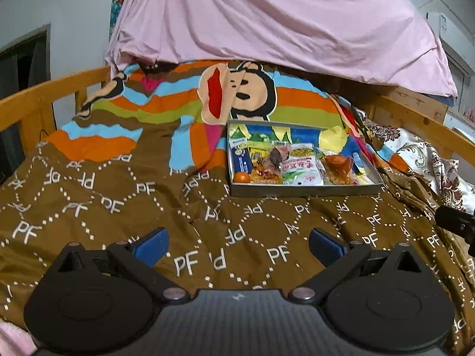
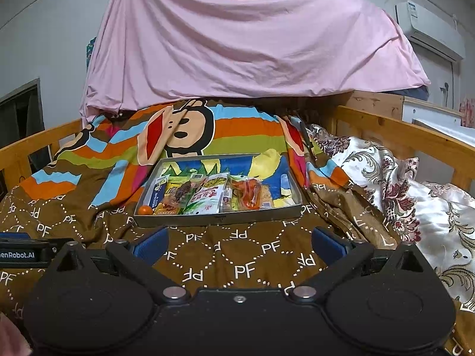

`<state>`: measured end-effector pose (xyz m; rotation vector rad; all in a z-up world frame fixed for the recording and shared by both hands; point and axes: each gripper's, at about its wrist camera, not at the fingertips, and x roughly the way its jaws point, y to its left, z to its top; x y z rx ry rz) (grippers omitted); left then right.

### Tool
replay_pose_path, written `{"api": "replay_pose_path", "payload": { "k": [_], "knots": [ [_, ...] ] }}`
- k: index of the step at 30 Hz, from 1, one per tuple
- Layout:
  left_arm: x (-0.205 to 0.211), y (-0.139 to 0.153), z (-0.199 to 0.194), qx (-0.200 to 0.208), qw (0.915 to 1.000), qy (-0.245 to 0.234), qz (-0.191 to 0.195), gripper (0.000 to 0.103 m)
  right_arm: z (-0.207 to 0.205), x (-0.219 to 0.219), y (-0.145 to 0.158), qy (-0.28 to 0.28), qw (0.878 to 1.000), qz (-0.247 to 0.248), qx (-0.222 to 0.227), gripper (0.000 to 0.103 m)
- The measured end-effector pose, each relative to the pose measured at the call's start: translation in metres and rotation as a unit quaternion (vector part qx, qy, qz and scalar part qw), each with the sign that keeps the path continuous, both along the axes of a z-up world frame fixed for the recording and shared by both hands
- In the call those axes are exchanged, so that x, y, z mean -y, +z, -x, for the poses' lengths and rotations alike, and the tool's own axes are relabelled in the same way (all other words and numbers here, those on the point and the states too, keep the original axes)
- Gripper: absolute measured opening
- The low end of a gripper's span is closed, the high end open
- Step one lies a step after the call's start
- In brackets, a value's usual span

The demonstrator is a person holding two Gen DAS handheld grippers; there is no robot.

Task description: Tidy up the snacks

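Note:
A shallow grey tray (image 1: 302, 190) (image 2: 219, 218) lies on the brown quilt, with several snack packets in it: a white and green packet (image 1: 302, 166) (image 2: 207, 197), an orange packet (image 1: 338, 164) (image 2: 251, 194), a blue and white carton (image 1: 240, 160) (image 2: 157, 192) and a small orange fruit (image 1: 242, 177) (image 2: 145, 210). My left gripper (image 1: 237, 244) is open and empty, well short of the tray and left of it. My right gripper (image 2: 239, 244) is open and empty, just in front of the tray's near wall.
The brown "PF" quilt (image 1: 104, 207) (image 2: 237, 267) covers the bed, with a striped monkey print behind the tray. Wooden bed rails (image 1: 35, 101) (image 2: 415, 139) run along both sides. A pink sheet (image 2: 237, 44) hangs behind. A floral cloth (image 2: 415, 201) lies to the right.

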<state>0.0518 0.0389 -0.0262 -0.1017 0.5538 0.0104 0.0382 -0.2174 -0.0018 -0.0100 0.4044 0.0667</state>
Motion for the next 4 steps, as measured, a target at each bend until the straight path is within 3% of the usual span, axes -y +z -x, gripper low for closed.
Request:
{"api": "replay_pose_path", "payload": {
  "k": [4],
  "knots": [
    [-0.0010,0.0009,-0.0004,-0.003,1.0000,-0.001,0.003,0.102,0.0001,-0.0017,-0.0023,0.001,1.000,0.001,-0.002,0.102]
  ]
}}
